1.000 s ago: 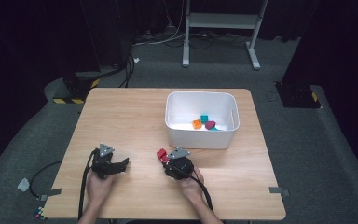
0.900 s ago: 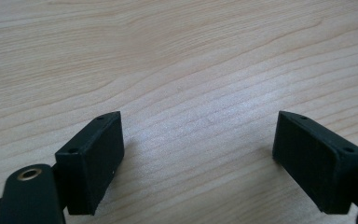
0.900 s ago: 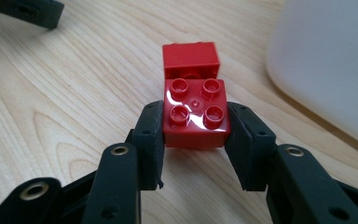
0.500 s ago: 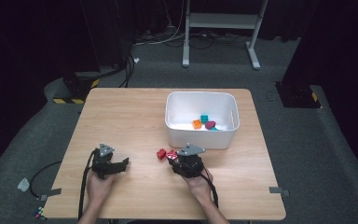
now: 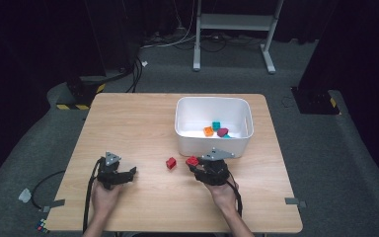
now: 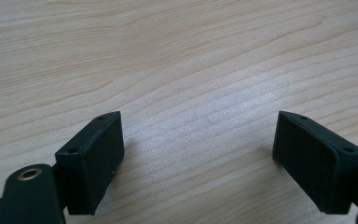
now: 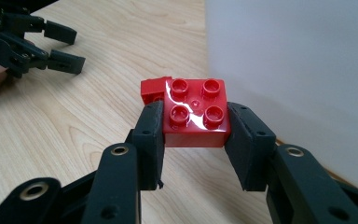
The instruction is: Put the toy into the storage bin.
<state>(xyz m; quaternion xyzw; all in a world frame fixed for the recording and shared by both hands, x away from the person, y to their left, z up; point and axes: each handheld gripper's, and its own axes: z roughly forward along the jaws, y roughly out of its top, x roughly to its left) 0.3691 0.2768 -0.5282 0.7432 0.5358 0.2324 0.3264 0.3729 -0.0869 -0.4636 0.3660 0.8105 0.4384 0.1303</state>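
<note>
We pinch the red brick (image 7: 196, 113) in our right gripper (image 5: 194, 163) jaws, the white bin (image 5: 213, 146) just beyond it; left gripper (image 6: 205, 158) jaws spread.

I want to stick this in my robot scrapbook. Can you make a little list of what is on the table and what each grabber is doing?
Table: light wooden tabletop
Bin: white plastic tub, near the far right of the table
In the bin: small orange, teal and dark red blocks
Right gripper: shut on a red studded plastic brick, close beside the tub
Loose piece: second red plastic brick lying on the table
Left gripper: open, nothing between its jaws, over bare wood
</note>
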